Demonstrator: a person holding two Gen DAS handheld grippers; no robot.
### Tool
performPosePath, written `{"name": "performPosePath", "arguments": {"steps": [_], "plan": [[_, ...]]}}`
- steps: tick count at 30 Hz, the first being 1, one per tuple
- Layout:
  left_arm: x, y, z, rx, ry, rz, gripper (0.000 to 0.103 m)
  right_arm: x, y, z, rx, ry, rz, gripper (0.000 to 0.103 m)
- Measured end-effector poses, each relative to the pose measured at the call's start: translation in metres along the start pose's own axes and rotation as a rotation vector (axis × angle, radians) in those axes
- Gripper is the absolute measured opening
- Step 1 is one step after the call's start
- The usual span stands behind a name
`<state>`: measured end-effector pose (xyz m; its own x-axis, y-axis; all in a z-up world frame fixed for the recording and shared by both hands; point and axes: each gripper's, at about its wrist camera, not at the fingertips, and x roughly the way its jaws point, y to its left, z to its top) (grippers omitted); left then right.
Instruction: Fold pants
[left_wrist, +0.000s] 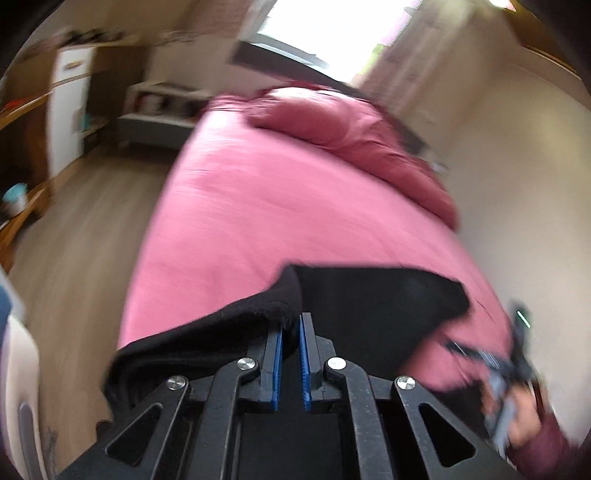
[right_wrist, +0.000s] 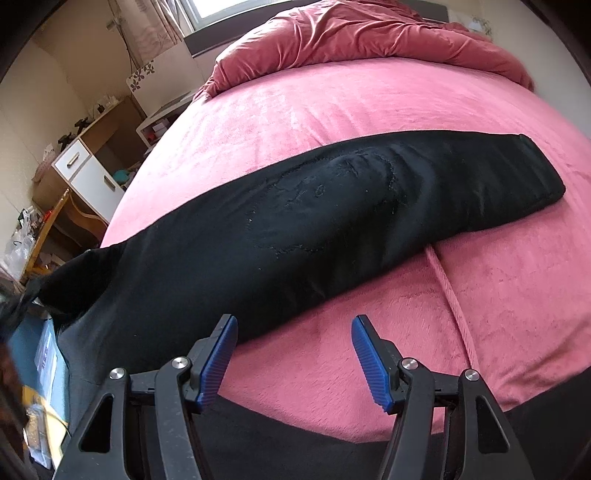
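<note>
Pink bedding covers the bed, and the black pants lie stretched across it, one end hanging past the bed's left edge. Just off that edge, the left gripper pinches a bunched fold of the pants, pads closed on the cloth and angled downward. By the near edge, the right gripper hovers with fingers spread, empty, tilted steeply down just beside the pants. Behind lies a rumpled duvet.

We see a pink bed, a rumpled red duvet and a white-drawered cabinet beside it.
</note>
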<state>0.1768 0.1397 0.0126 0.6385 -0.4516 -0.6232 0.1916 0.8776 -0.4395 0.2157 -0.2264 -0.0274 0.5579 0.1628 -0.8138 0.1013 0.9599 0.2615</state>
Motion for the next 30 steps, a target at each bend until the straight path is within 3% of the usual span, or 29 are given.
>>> {"name": "performPosePath", "arguments": {"steps": [5, 10, 20, 30], "plan": [[-0.043, -0.050, -0.067, 0.099, 0.059, -0.135, 0.007, -0.004, -0.006, 0.006, 0.050, 0.003, 0.041, 0.065], [-0.063, -0.059, -0.109, 0.100, 0.112, -0.170, 0.007, -0.005, -0.017, 0.024, 0.139, 0.004, 0.095, 0.065], [-0.086, -0.051, -0.116, 0.107, 0.099, -0.204, 0.007, 0.020, -0.002, 0.088, 0.253, 0.016, 0.149, 0.064], [-0.097, -0.055, -0.124, 0.144, 0.136, -0.243, 0.003, 0.076, 0.012, 0.147, 0.289, 0.060, 0.058, 0.060]]}}
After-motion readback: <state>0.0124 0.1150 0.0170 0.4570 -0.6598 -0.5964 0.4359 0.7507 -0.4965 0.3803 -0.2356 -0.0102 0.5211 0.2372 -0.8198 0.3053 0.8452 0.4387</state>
